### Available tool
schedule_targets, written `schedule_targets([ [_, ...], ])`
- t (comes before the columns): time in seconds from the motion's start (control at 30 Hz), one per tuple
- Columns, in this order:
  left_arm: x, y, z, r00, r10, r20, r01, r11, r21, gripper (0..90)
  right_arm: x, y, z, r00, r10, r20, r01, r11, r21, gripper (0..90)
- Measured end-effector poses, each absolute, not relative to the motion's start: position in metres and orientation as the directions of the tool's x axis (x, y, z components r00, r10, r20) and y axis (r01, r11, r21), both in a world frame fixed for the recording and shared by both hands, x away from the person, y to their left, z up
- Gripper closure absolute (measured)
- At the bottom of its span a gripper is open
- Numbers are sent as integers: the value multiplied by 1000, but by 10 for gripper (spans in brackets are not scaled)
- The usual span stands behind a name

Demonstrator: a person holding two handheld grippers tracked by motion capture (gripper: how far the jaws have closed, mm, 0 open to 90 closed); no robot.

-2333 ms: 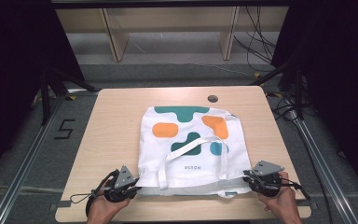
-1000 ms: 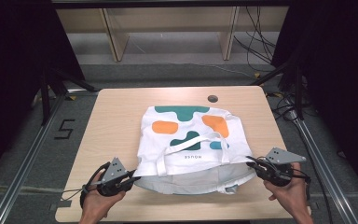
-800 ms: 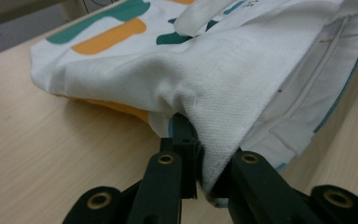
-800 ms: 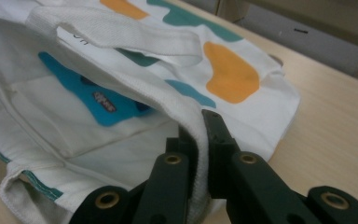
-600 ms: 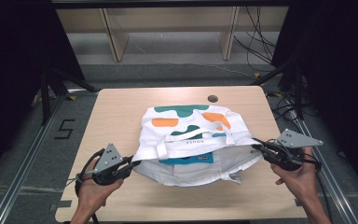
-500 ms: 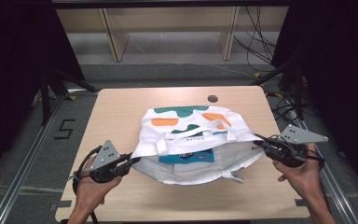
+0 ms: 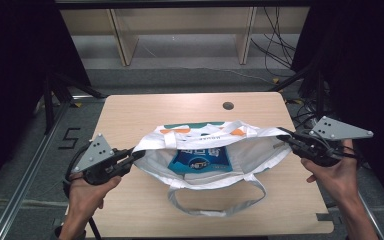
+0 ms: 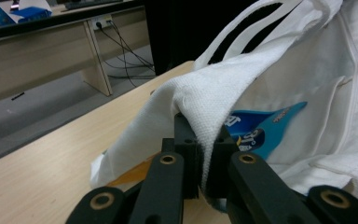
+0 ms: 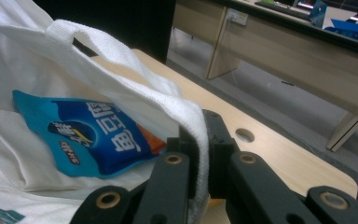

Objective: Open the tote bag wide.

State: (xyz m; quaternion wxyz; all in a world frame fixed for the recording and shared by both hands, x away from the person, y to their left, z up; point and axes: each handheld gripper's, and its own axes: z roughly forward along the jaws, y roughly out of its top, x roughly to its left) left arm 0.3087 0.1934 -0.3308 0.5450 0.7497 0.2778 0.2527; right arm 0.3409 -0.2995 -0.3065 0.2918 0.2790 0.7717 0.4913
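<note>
A white tote bag [image 7: 207, 160] with orange and green patches lies on the wooden table [image 7: 180, 107], its mouth held apart toward me. Inside lies a blue snack packet [image 7: 200, 157] [image 8: 256, 128] [image 9: 93, 137]. My left gripper [image 7: 132, 157] [image 8: 205, 156] is shut on the bag's upper rim at its left corner. At the right corner my right gripper [image 7: 287, 140] [image 9: 200, 154] is shut on the same rim. The white fabric [image 8: 214, 100] [image 9: 186, 116] drapes over both pairs of jaws. One handle loop [image 7: 217, 202] rests on the table in front.
A round hole [image 7: 228, 105] [image 9: 244, 135] marks the table's far side. Wooden shelf legs [image 7: 122, 37] and cables [image 7: 275, 45] stand on the floor beyond. A metal rail [image 7: 30, 175] runs along the table's left. Desks [image 9: 279, 42] stand in the room behind.
Both grippers rose and drew apart with the bag's upper rim, lifting it off the lower layer. The bag's mouth has come apart and the blue packet inside came into sight.
</note>
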Motion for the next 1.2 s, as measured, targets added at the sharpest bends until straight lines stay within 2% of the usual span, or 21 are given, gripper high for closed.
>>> schedule_targets([
  [0.43,293,196,-288,725,684,83,46,-168,985,862,328,-305,-270,-682,708,-184,79,321,944,884],
  [0.6,305,199,-278,728,683,63,43,-137,990,861,331,-304,-257,-689,703,-174,76,309,948,884],
  [0.9,343,201,-285,700,714,22,61,-91,994,859,362,-298,-256,-661,731,-167,102,308,946,884],
  [1.0,353,200,-290,681,732,34,88,-128,988,859,375,-295,-258,-649,741,-173,117,322,939,884],
  [1.07,358,198,-296,670,741,52,105,-164,981,859,385,-290,-262,-619,752,-225,117,372,921,884],
  [1.2,368,204,-312,670,741,41,120,-162,979,857,399,-285,-271,-624,756,-197,155,367,917,884],
])
